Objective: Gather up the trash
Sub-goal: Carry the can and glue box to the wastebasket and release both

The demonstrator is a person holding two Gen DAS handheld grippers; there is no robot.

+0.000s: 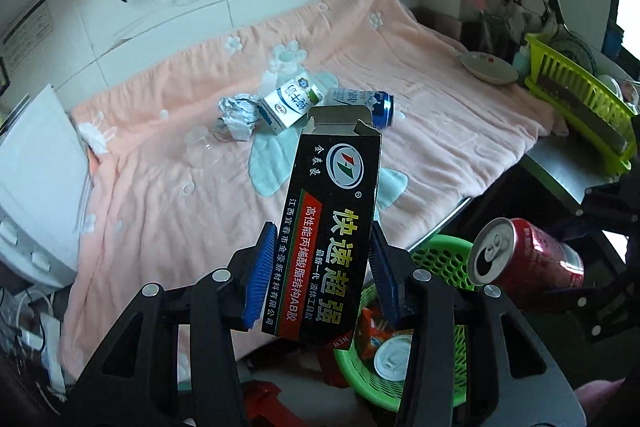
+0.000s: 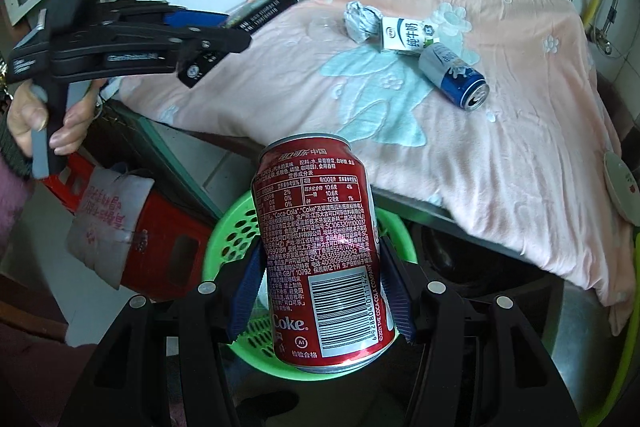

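Here I am carrying two pieces of trash toward the green basket beside the desk: my left hand-held gripper is clenching a black carton, my right hand-held gripper a red cola can directly over the basket. Next, I judge, each needs releasing above the rim; crumpled paper, milk carton and blue can are still lying on the desk.

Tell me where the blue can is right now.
In the right wrist view, the blue can lies on its side on the pink towel, right of centre, beside the milk carton.
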